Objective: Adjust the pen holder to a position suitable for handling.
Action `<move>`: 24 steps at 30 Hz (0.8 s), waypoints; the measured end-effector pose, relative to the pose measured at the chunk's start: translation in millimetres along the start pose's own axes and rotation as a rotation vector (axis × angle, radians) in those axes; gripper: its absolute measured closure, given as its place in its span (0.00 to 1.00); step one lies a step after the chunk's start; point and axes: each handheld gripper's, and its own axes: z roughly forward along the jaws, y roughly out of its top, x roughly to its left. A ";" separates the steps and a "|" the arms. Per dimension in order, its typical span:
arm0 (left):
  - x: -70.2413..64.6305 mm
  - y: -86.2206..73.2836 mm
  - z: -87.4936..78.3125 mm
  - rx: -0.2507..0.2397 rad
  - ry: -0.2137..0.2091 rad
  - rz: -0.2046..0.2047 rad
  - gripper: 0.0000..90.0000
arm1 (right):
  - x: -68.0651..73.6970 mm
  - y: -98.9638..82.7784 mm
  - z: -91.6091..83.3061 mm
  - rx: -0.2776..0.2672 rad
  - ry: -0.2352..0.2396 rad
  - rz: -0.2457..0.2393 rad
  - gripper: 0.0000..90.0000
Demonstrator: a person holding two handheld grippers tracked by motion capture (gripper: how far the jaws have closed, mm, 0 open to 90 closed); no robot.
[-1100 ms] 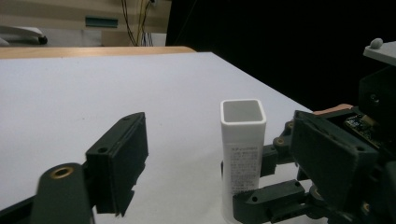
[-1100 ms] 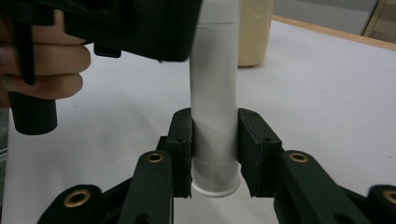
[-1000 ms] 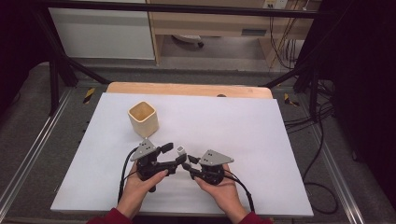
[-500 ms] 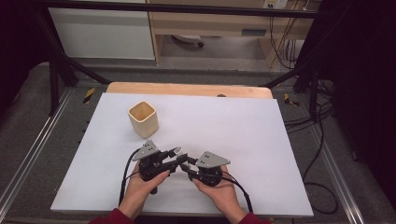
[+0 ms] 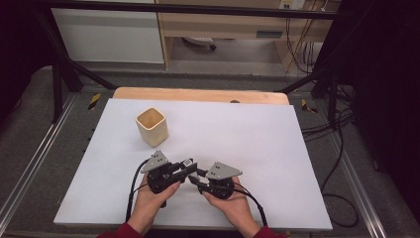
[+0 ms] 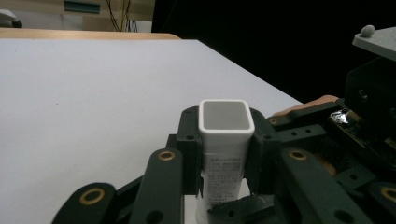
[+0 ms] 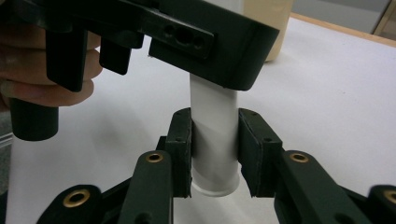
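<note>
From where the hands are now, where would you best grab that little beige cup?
Probably by one wall of the cup, coming down from above. It stands upright and open-topped, with thin, flat sides, so one jaw could slip inside and one outside. Both grippers are busy holding the white tube.

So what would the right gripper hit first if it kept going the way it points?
The left gripper, close ahead; its jaws have just closed on the tube that the right gripper also clamps. The cup stands farther off.
</note>
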 end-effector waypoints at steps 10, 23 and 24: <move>11.3 7.1 -13.0 -0.039 0.064 -0.004 0.79 | -3.2 0.4 0.7 0.047 -0.018 0.033 0.39; 16.1 19.7 -31.7 -0.086 0.136 0.026 0.79 | -15.6 3.2 -9.7 0.103 -0.121 0.062 0.08; 16.9 20.9 -33.0 -0.086 0.138 0.028 0.79 | -17.2 3.2 -11.1 0.101 -0.123 0.065 0.07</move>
